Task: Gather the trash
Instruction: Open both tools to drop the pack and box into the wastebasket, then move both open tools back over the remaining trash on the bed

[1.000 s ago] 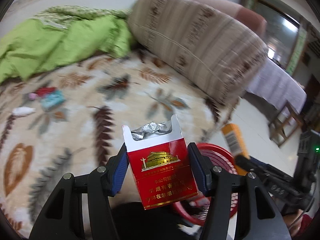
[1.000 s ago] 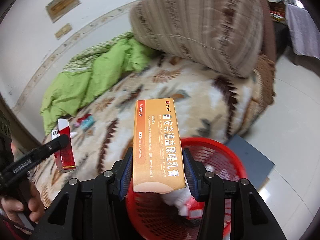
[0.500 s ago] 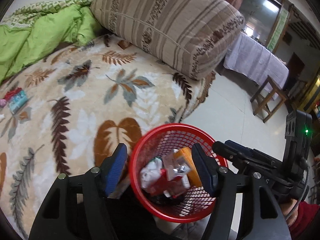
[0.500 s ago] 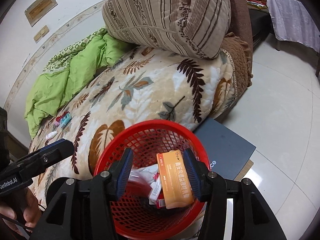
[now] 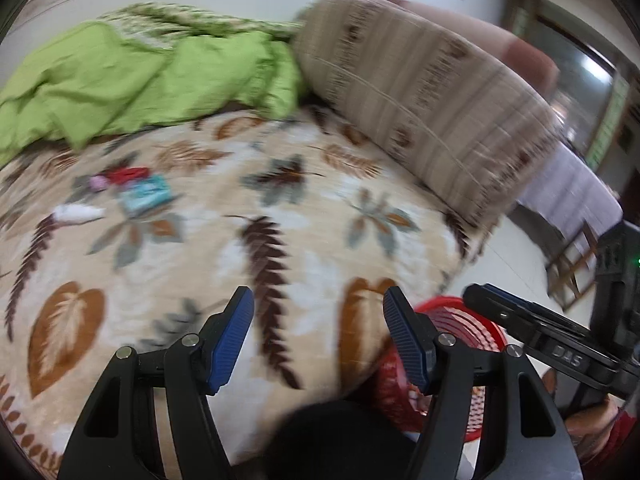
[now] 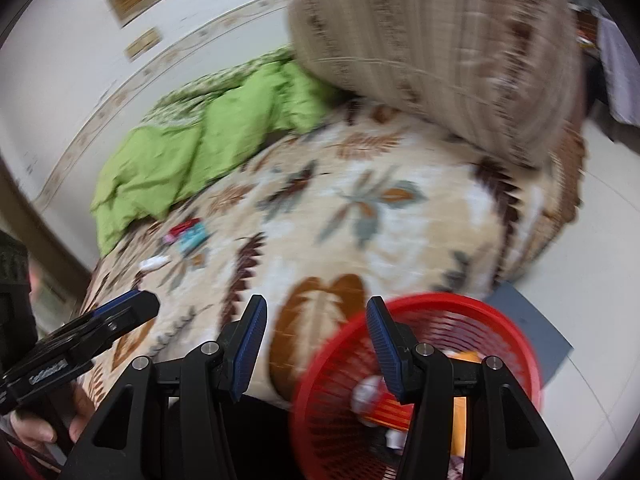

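1. A bed spread with a cream leaf-print blanket point(image 5: 280, 216) fills most of both views, running ahead of and below both sets of tongs.
2. A large striped brown-and-beige cushion point(image 5: 420, 112) lies at the far right end of the bed, well beyond the tongs.
3. A crumpled green quilt point(image 5: 132, 80) is bunched at the far left, touching the cushion's near edge.
4. A red mesh basket point(image 6: 460, 320) stands on the pale floor against the bed's edge, low and to the right of both tongs. It holds discarded items, among them an orange box point(image 6: 460, 404) and white and red scraps, too blurred to tell apart.
5. The left gripper point(image 5: 318, 336) has its blue pads spread apart with nothing between them; its jaws have just been opening. The blanket shows through the gap.
6. The right gripper point(image 6: 316, 344) is likewise released and empty, its jaws having just opened a little; the basket rim sits behind its right finger.
7. Remaining trash lies on the blanket far ahead and left of the tongs: a teal packet point(image 5: 146, 196), a red wrapper point(image 5: 126, 174) just behind it, and a small white piece point(image 5: 78, 213) further left.
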The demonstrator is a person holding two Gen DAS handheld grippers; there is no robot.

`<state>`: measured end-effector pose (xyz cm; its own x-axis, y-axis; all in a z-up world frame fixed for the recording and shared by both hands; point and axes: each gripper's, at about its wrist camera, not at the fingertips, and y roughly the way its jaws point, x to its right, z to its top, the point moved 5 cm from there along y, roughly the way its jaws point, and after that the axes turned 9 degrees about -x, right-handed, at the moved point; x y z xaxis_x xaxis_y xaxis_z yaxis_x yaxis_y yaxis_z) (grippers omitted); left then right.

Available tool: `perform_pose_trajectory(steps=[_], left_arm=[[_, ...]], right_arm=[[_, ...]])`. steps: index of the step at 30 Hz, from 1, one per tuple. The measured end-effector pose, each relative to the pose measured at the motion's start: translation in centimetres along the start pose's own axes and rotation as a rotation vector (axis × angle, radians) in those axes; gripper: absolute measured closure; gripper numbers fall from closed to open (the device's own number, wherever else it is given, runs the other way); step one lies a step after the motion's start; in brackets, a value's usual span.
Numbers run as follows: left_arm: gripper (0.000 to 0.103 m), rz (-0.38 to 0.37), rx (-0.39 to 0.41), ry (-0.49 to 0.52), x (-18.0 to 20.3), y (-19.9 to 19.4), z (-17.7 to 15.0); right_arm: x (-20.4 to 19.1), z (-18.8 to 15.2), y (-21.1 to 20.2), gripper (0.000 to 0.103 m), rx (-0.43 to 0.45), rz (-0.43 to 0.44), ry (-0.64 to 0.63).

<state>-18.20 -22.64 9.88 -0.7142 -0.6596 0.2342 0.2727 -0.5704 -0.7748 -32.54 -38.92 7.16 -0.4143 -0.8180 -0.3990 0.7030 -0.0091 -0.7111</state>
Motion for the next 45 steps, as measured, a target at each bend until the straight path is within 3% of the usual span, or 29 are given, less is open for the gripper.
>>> perform_pose_trajectory(steps=[7,14,20,25,33,37,39,45], left_arm=[[0.037,0.083,0.024,-0.188,-9.6,-1.6,0.3],[0.037,0.176,0.040,-0.295,-16.9,-3.1,-0.4],[0.037,0.262,0.044,-0.327,-23.0,-3.4,1.5],[0.037,0.307,0.032,-0.299,-27.3,-1.4,4.8],[0.037,0.270,0.003,-0.361,-34.6,5.0,11.0],[0.039,0.215,-0.063,-0.368,-37.0,8.9,13.0],[0.046,0.195,-0.098,-0.350,-37.4,10.4,13.5],[0.046,0.143,-0.223,-0.221,-35.5,12.0,11.3]], right_arm=[[-7.7,1.7,3.3,0.048,-0.041,0.088,-0.133],[-14.6,2.4,8.0,0.048,-0.100,0.161,-0.199],[-18.6,2.1,12.8,0.048,-0.131,0.153,-0.282],[-18.7,1.4,15.3,0.048,-0.173,0.169,-0.279],[-18.7,1.0,16.0,0.048,-0.178,0.219,-0.295],[-18.6,1.1,16.2,0.048,-0.176,0.252,-0.276],[-18.6,1.2,16.4,0.048,-0.179,0.268,-0.268],[-18.3,1.4,16.7,0.048,-0.186,0.289,-0.240]])
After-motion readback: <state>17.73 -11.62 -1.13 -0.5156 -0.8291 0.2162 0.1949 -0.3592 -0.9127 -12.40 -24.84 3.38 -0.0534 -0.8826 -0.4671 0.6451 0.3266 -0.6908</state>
